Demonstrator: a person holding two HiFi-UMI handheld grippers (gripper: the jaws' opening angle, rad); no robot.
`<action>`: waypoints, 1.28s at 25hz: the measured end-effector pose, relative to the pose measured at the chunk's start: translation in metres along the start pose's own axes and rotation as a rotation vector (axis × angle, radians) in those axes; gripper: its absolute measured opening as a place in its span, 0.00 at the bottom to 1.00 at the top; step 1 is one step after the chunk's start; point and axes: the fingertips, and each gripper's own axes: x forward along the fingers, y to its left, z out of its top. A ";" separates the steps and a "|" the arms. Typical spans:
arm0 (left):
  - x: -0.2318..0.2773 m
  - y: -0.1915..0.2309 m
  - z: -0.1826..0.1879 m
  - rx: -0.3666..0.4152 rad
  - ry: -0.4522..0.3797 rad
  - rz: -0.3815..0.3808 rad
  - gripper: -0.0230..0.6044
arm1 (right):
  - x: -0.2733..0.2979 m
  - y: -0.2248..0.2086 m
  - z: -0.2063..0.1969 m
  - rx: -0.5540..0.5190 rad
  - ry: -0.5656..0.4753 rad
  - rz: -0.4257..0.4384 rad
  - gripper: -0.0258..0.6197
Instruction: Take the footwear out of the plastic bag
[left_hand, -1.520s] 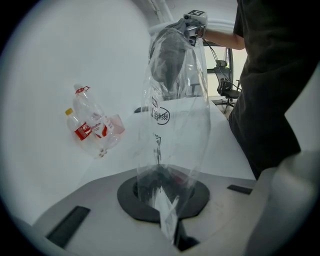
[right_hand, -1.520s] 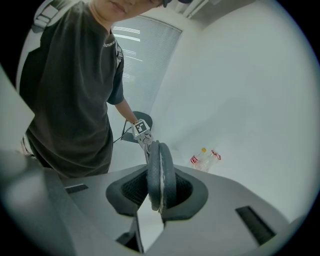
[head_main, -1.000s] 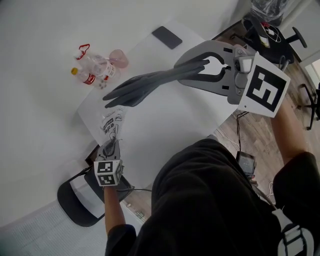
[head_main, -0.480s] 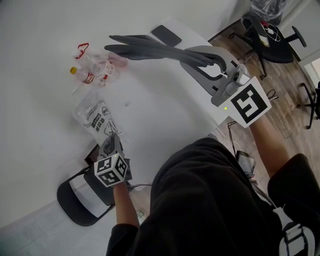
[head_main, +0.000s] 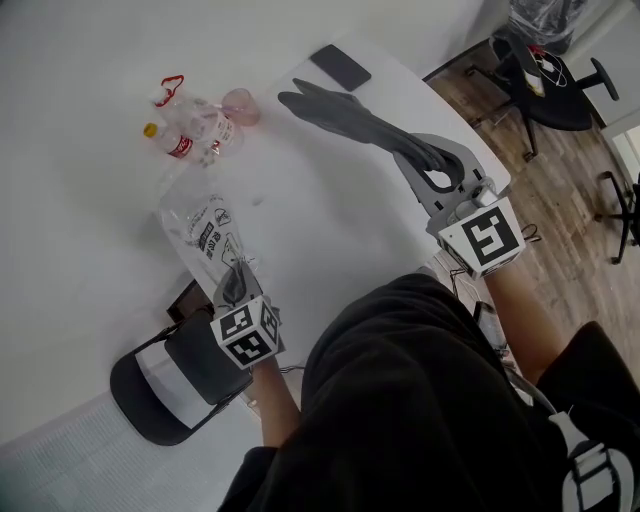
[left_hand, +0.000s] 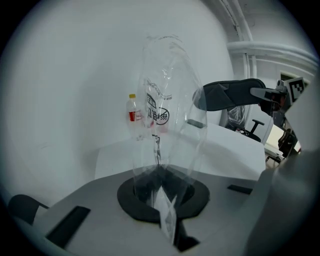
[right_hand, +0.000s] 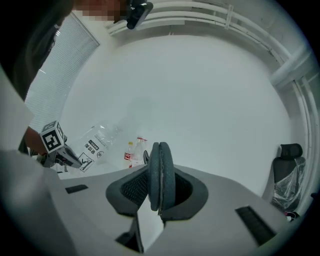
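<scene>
Up close: person's dark-clad torso fills the bottom of the head view; black chair (head_main: 150, 390) at lower left, beside the counter (head_main: 330, 230).

Left gripper (head_main: 235, 275): at the near left edge of the counter, jaws together, clamped on one edge of the clear plastic bag (head_main: 200, 225). Bag stands up from the jaws, printed label visible, and looks empty.

Right gripper (head_main: 428, 165): at the right side of the counter, jaws clamped on the footwear (head_main: 345, 115). It is a dark flat pair held sole to sole and pinched at one end. The pair is fully outside the bag and well apart from it, reaching from the jaws toward the far edge of the counter. Contact with the counter surface: cannot tell.

Farther: cluster of plastic bottles (head_main: 195, 135) at the far left of the counter, beyond the bag. Dark flat slab (head_main: 340, 67) at the far edge, just beyond the footwear's free end.

Farthest: office chair (head_main: 545, 75) on the wood floor, upper right.
</scene>
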 end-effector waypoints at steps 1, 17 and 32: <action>0.001 -0.004 -0.001 0.005 0.002 -0.008 0.07 | -0.001 -0.001 -0.002 0.003 0.003 -0.006 0.16; 0.007 -0.025 -0.005 0.038 0.021 -0.076 0.07 | -0.002 -0.009 0.007 -0.020 -0.032 -0.024 0.16; 0.006 -0.027 -0.005 0.038 0.026 -0.091 0.07 | -0.002 -0.006 0.006 -0.029 -0.008 -0.019 0.16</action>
